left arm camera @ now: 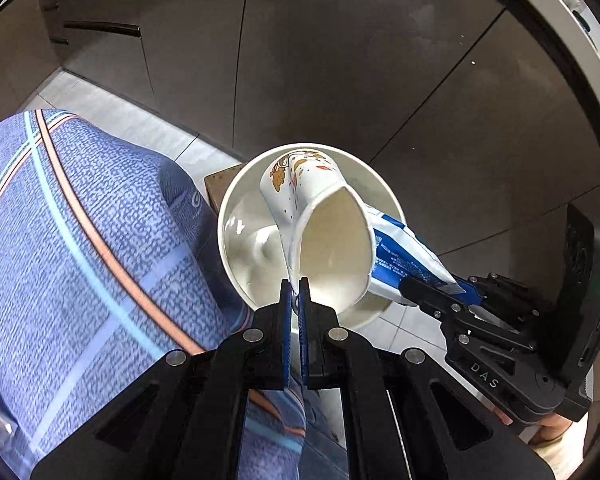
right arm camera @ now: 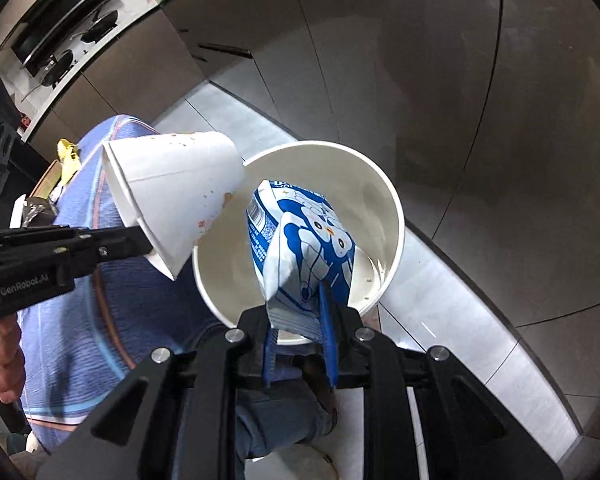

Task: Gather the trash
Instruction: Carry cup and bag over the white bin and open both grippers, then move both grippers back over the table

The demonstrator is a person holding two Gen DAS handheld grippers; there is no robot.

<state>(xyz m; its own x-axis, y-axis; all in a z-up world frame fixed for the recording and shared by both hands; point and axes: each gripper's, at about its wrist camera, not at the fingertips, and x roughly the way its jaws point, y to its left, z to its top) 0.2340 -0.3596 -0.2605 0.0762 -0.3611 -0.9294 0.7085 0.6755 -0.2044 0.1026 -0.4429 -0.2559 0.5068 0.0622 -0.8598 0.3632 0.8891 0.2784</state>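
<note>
We hold both grippers over a white round bin (left arm camera: pixel 236 240) that stands on the pale tiled floor (right arm camera: pixel 452 292) in front of dark grey cabinet doors (left arm camera: pixel 340 60).

Our left gripper (left arm camera: pixel 299 294) has its blue fingers (left arm camera: pixel 286 320) pinched almost together on the rim of a crumpled paper cup (left arm camera: pixel 324 240). The cup is white with orange markings, squashed to a pointed oval at its mouth, and it hangs tilted above the bin opening with its base pointing down into the bin. In the right wrist view the same cup (right arm camera: pixel 172 200) sits above the bin's near-left rim, partly beyond it.

Our right gripper (right arm camera: pixel 300 320) holds a blue and white snack packet (right arm camera: pixel 304 240). Its fingers (right arm camera: pixel 327 332) stand narrow, clamped on the packet's sealed lower edge, and the rest of the packet reaches down inside the bin (right arm camera: pixel 380 184). From the left wrist view the packet (left arm camera: pixel 404 252) shows just behind the cup, the two touching or nearly so; we cannot tell which.

The inside of the bin looks bare and glossy where we can see it. Our blue checked shirt (left arm camera: pixel 80 240) fills the left side of both views, and a hand (right arm camera: pixel 0 364) grips the left tool's handle.
</note>
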